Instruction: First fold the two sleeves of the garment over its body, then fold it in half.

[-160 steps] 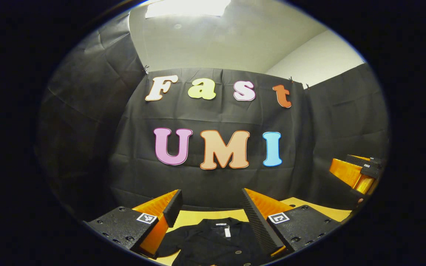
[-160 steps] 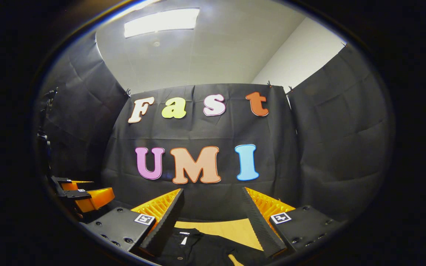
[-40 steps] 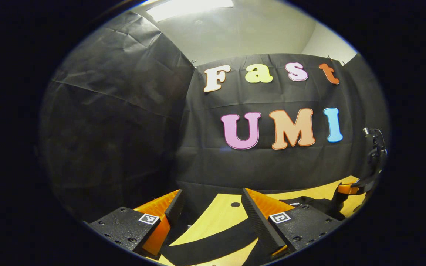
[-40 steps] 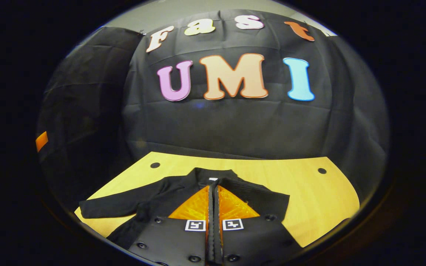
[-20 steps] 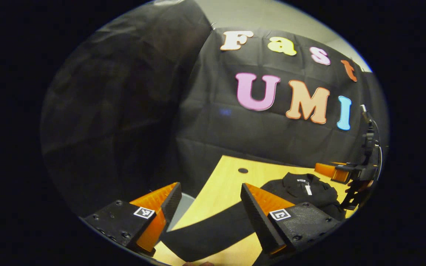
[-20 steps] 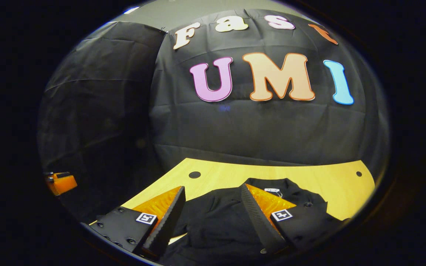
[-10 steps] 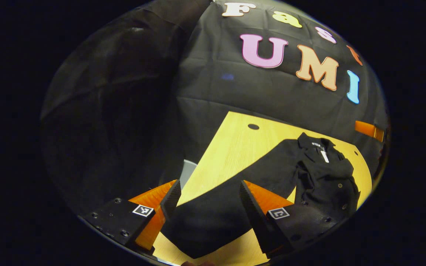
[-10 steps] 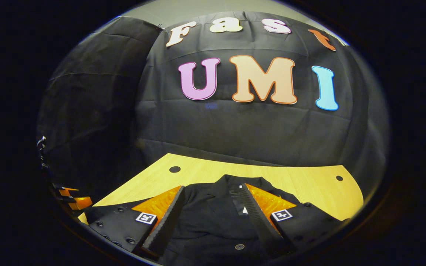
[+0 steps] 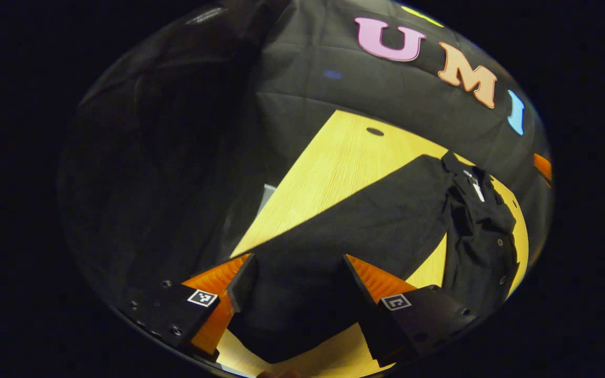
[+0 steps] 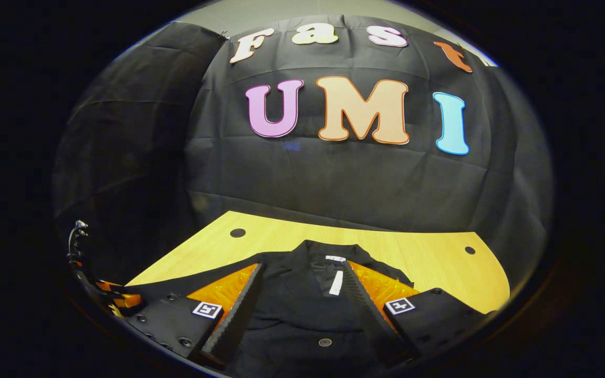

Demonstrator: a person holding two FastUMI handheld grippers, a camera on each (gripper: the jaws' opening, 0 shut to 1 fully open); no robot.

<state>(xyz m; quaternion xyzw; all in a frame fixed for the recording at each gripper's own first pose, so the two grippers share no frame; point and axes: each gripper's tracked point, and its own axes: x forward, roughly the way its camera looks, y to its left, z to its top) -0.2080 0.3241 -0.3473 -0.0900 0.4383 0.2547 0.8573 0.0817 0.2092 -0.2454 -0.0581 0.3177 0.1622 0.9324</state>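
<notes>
Black long-sleeved button-front garment (image 10: 302, 310) lies on the pale wooden table (image 10: 418, 252), collar at far side. Left gripper (image 9: 294, 286), jaws apart, straddles the outstretched sleeve (image 9: 355, 220) nr its cuff. Right gripper (image 10: 302, 310), jaws apart, hangs over the body. Best: pinch at cuff edge, lift clear, lay sleeve flat across body w/o bunching.
</notes>
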